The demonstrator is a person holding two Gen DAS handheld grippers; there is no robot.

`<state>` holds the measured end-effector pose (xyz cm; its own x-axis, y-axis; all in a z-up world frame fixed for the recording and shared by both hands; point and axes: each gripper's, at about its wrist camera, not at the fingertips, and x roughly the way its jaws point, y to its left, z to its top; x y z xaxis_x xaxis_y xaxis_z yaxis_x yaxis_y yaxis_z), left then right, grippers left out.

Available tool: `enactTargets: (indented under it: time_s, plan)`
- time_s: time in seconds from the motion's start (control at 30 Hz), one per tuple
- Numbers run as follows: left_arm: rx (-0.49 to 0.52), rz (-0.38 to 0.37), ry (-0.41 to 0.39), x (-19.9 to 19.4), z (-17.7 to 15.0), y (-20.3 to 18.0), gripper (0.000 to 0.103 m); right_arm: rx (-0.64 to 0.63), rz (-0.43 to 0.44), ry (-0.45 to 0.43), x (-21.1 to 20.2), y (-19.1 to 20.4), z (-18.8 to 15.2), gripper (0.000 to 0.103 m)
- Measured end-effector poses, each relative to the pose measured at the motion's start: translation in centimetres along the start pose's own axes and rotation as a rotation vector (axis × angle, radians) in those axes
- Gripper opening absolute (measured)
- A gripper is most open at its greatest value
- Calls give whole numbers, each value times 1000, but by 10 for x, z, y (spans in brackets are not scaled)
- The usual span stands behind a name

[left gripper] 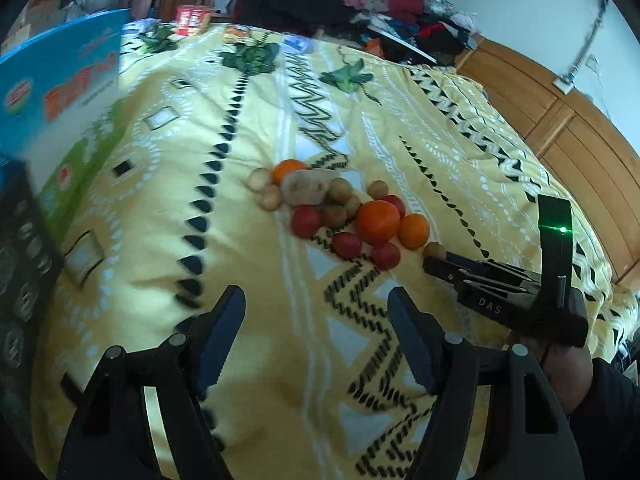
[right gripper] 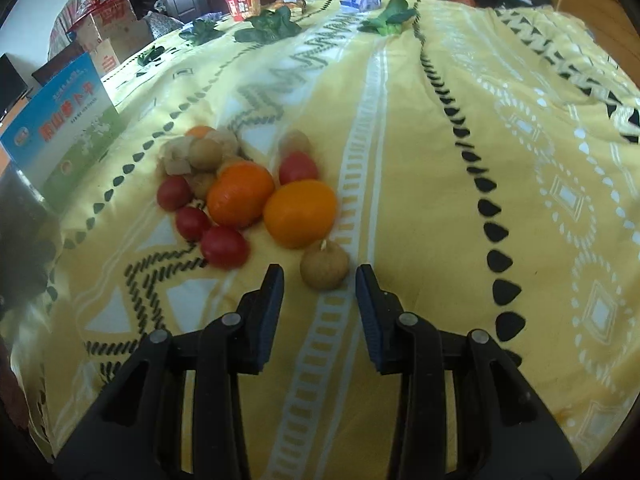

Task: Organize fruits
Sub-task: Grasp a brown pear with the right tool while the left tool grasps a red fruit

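A pile of fruit lies mid-bed on the yellow patterned bedspread (left gripper: 280, 312): oranges (left gripper: 378, 220) (right gripper: 241, 194), small red fruits (left gripper: 306, 220) (right gripper: 224, 246), small brown round fruits (left gripper: 340, 190) and a pale sliced piece (left gripper: 304, 188). One small brown fruit (left gripper: 435, 249) (right gripper: 324, 264) sits apart at the pile's near right edge. My right gripper (right gripper: 319, 270) (left gripper: 432, 266) has its jaws drawn narrow, and the tips hold this fruit between them. My left gripper (left gripper: 317, 294) hangs open over bare cloth short of the pile, with nothing between its fingers.
A blue and green carton (left gripper: 60, 88) (right gripper: 64, 120) stands at the left, with a dark box (left gripper: 20, 260) in front of it. Leafy greens (left gripper: 250, 58) and a red tub (left gripper: 192, 20) lie at the far end. Piled clothes (left gripper: 360, 0) and a wooden headboard (left gripper: 560, 100) lie beyond.
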<state>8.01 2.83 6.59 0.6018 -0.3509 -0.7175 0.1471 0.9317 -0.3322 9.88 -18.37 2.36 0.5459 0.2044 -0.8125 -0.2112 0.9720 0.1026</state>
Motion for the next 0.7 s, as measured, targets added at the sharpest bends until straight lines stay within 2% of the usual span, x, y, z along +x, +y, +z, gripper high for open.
enactTargets:
  time_s: [0.03, 0.13, 0.2, 0.33, 0.5, 0.7]
  plan:
    - [12, -10, 6, 5, 2, -4, 73, 8, 1, -4, -1, -2, 0, 25]
    - [69, -56, 31, 25, 9, -23, 62, 35, 8, -36, -12, -7, 0, 24]
    - [92, -97, 44, 40, 14, -34, 61, 69, 26, -58, -21, -11, 0, 24]
    - [118, -122, 72, 68, 17, -49, 57, 110, 57, -88, -39, -15, -2, 24]
    - [136, -89, 81, 89, 20, -64, 56, 128, 74, -105, -44, -16, -3, 24]
    - [151, -52, 104, 109, 20, -68, 47, 149, 97, -103, -42, -20, -5, 24]
